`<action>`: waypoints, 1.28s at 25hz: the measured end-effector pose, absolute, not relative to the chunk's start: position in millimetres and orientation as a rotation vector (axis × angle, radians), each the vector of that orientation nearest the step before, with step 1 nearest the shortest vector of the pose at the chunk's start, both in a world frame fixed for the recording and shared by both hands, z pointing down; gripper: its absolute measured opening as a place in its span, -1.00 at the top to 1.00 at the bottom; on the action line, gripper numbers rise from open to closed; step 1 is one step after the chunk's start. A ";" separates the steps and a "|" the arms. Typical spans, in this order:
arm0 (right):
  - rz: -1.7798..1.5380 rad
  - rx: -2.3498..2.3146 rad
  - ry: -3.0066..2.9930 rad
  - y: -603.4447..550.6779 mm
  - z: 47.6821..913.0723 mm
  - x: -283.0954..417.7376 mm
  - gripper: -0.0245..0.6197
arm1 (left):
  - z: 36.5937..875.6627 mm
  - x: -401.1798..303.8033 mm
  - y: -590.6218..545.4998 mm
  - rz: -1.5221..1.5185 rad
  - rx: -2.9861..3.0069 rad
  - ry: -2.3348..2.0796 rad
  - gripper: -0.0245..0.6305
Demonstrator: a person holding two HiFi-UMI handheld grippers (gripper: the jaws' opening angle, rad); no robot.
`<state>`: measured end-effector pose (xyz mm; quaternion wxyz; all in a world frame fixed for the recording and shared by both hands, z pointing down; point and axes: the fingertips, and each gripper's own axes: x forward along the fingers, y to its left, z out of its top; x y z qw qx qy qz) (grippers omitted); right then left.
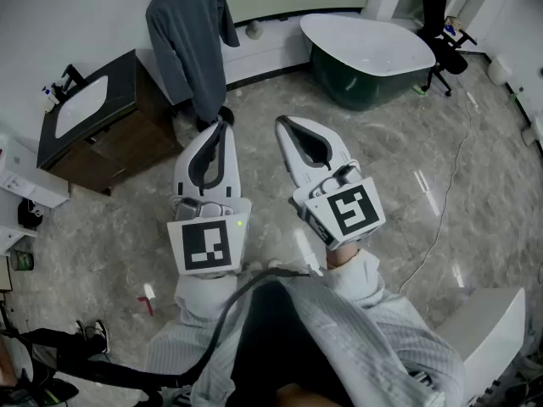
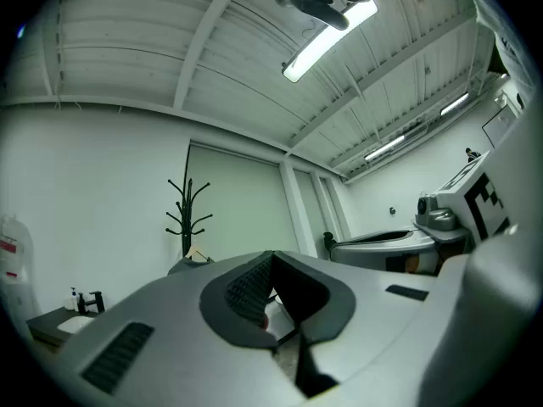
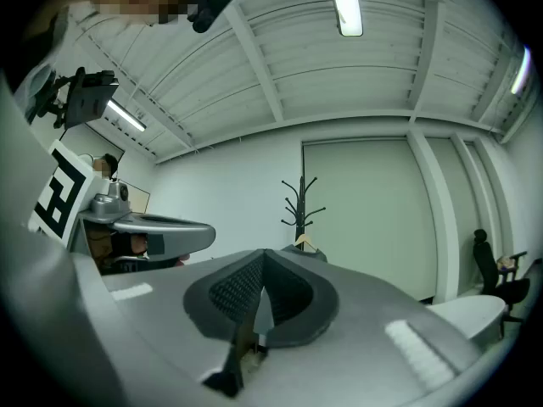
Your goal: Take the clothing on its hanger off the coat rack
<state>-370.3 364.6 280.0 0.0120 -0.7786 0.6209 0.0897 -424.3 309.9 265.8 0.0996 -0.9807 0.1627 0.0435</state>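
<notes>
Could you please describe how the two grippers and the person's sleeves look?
Both the left gripper and right gripper are pale grey with dark textured pads, each carrying a white cube with black square markers. A dark cable runs back from them. The sleeves are pale grey ribbed knit.

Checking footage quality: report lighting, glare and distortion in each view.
Head view: even light, glare streaks on the polished floor; left gripper view: heavy fisheye curvature, ceiling tube light blown out; right gripper view: same curvature, black corners, coat rack sharp.
</notes>
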 end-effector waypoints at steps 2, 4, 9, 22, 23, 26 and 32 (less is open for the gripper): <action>0.288 -2.436 1.933 363.5 279.1 -369.3 0.92 | 264.5 -423.7 307.9 0.128 -2.899 0.481 0.91; 0.292 -2.444 1.929 360.9 278.6 -367.2 0.92 | 264.0 -421.8 304.4 0.127 -2.904 0.479 0.92; 0.276 -2.451 1.900 353.1 277.8 -356.3 0.92 | 262.4 -412.1 294.1 0.139 -2.922 0.470 0.91; 0.240 -2.501 1.848 343.5 292.7 -317.1 0.92 | 273.7 -382.1 265.4 0.150 -2.954 0.505 0.91; 0.237 -2.514 1.838 341.7 294.9 -307.9 0.91 | 275.9 -374.6 262.4 0.142 -2.952 0.492 0.91; 0.241 -2.524 1.813 329.5 302.7 -278.1 0.91 | 285.1 -346.1 247.4 0.115 -2.923 0.463 0.91; 0.239 -2.526 1.796 255.8 306.3 -200.9 0.91 | 286.1 -261.0 177.9 0.127 -2.904 0.415 0.91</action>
